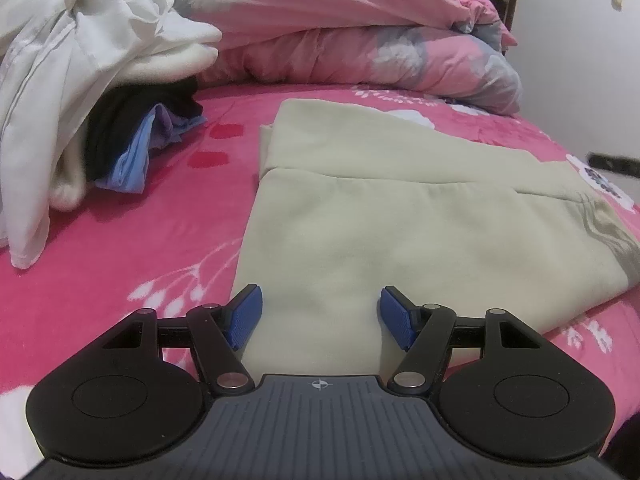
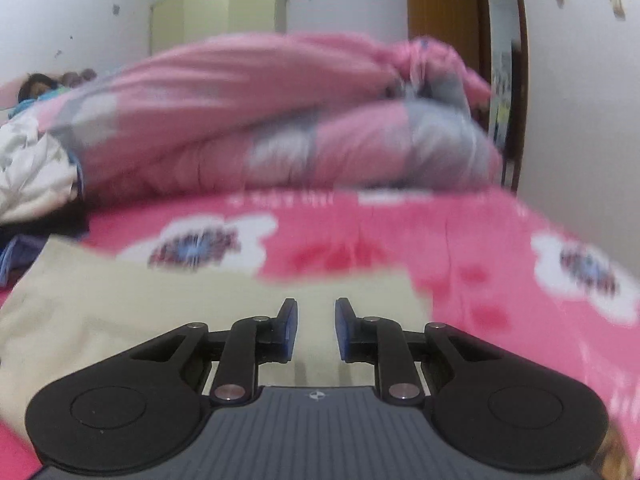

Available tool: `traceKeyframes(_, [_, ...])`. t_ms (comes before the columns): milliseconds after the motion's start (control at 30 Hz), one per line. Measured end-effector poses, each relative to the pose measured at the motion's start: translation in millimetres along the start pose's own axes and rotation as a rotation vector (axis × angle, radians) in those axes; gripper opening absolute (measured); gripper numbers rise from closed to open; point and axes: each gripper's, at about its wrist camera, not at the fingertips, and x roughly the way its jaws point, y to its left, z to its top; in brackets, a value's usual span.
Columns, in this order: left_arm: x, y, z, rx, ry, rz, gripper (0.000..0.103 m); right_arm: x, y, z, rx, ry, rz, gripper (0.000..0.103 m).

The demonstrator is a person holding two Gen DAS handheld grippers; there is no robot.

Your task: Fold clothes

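A bed [image 2: 460, 248] with a bright pink flowered sheet fills the room, a rolled pink and grey quilt [image 2: 280, 120] lying across its far side. Behind the quilt stand a pale white wall [image 2: 348, 4], a cream wardrobe [image 2: 220, 16] and a brown wooden door [image 2: 440, 12].

Left gripper [image 1: 321, 314]: black linkage arms with silver pivot pins, two round black discs at the base, a grey ribbed body bearing a small crosshair mark, and blue textured pads [image 1: 245, 316] on black fingers. Right gripper [image 2: 316, 330]: identical build, same discs, pins, crosshair and blue pads [image 2: 343, 330].
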Motion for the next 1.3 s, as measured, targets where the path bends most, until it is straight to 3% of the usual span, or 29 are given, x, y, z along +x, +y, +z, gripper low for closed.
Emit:
traceKeyframes(67, [-2.4,0.0,0.3,0.006,-0.006,0.000,0.066,26.1,1.6,3.8,-0.036,0.026,-0.046,0.021])
traceKeyframes(133, [-9.0,1.0,3.6,0.010,-0.027,0.005,0.065,66.8,-3.5,-15.9,-0.028,0.148,-0.101,0.020])
traceKeyframes(233, [-21.1,1.7,17.9,0.022,-0.087,0.007,0.064,67.1,-12.7,-23.9,0.031,0.133,-0.096,0.019])
traceKeyframes(300, [-17.9,0.1,36.3,0.025,-0.112,-0.021,0.064,67.3,-7.9,-28.1,0.000,0.129,-0.114,0.019])
traceKeyframes(500, [52.1,-15.4,99.2,0.011,-0.055,-0.096,0.059,69.8,-5.9,-25.1,-0.010,0.129,-0.115,0.020])
traceKeyframes(600, [92.0,-13.4,116.3,-0.017,-0.033,-0.028,0.058,67.2,-8.3,-25.8,0.009,0.127,-0.102,0.020])
traceKeyframes(667, [119.1,-2.8,115.1,-0.051,0.021,0.032,0.059,66.7,-8.7,-25.6,0.013,0.127,-0.100,0.020])
traceKeyframes(733, [136.1,12.2,106.4,-0.124,0.066,0.028,0.066,66.8,-10.3,-24.2,0.020,0.132,-0.092,0.020])
traceKeyframes(800, [135.9,22.5,101.0,-0.177,0.055,0.007,0.067,64.7,-11.5,-17.1,0.022,0.147,-0.088,0.020])
traceKeyframes(967, [137.0,21.3,97.8,-0.164,0.046,0.005,0.069,51.8,-4.7,7.2,-0.036,0.050,-0.066,0.020])
traceKeyframes(1133, [138.0,24.7,96.9,-0.172,0.037,-0.005,0.070,94.0,-49.0,-9.7,0.170,0.164,-0.027,0.018])
traceKeyframes(1300, [136.4,22.1,97.9,-0.159,0.030,0.007,0.070,89.6,-69.9,-7.8,0.321,0.158,0.011,0.013])
